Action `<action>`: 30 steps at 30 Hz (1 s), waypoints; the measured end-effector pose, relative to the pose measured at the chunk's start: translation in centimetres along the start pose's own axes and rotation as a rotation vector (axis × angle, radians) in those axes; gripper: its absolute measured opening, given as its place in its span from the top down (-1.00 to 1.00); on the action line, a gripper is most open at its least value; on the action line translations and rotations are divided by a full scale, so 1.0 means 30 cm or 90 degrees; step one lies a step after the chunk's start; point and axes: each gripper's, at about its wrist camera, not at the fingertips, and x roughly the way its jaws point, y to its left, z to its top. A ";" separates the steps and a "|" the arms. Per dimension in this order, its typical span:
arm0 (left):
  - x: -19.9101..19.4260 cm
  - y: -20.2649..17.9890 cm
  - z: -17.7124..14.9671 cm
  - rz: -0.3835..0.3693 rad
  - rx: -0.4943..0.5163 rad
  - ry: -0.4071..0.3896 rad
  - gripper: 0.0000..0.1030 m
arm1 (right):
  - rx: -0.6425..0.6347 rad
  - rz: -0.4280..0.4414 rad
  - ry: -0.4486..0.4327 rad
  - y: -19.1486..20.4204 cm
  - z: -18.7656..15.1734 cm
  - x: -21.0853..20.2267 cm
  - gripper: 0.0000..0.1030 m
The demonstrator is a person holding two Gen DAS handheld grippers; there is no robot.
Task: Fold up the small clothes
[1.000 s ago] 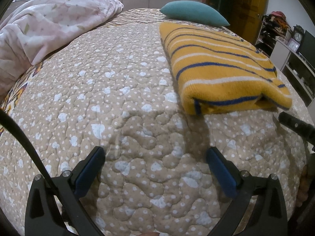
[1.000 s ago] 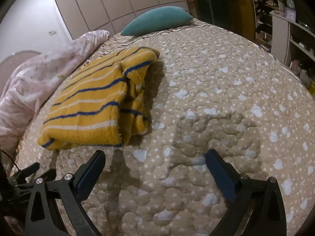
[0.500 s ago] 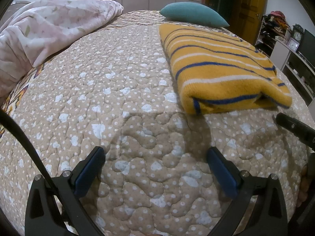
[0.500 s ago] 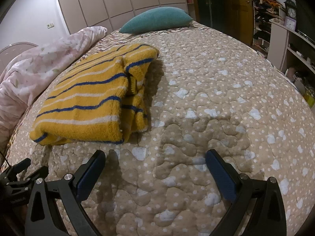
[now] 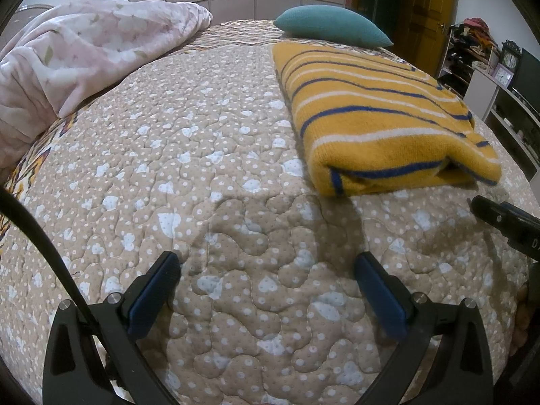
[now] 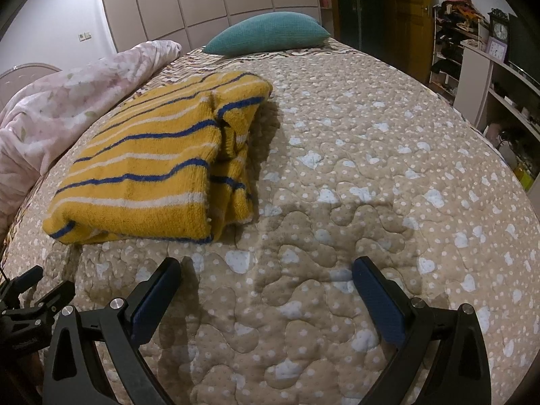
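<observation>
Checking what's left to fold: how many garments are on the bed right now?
1. The yellow striped sweater lies folded on the quilt, in front of the teal pillow. Anything under the pink blanket would be hidden.

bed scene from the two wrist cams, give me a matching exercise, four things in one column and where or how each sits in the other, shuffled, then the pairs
Column 1
1. yellow striped sweater
2. teal pillow
3. pink floral blanket
4. left gripper

Column 2
A. bunched up along one side of the bed
B. open, empty, over the quilt
C. folded, lying flat on the quilt
D. at the far end of the bed, beyond the sweater

Pairs: 1-C, 2-D, 3-A, 4-B
</observation>
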 end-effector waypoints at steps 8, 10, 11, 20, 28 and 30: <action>-0.006 -0.001 -0.001 0.004 -0.001 -0.003 -1.00 | -0.007 -0.012 0.001 0.009 -0.006 0.000 -0.99; -0.008 -0.004 -0.002 0.007 -0.001 -0.004 -1.00 | -0.011 -0.019 0.001 0.014 -0.007 0.003 -0.99; -0.007 -0.006 -0.002 0.009 -0.001 -0.004 -1.00 | -0.013 -0.022 0.001 0.018 -0.007 0.005 -0.99; -0.006 -0.016 -0.002 0.019 0.001 -0.005 -1.00 | -0.020 -0.037 0.001 0.026 -0.004 0.015 -0.99; -0.005 -0.016 0.000 0.018 0.000 -0.005 -1.00 | -0.021 -0.047 -0.008 0.033 -0.005 0.021 -1.00; -0.006 -0.016 -0.001 0.018 0.000 -0.005 -1.00 | -0.020 -0.046 -0.009 0.031 -0.005 0.021 -1.00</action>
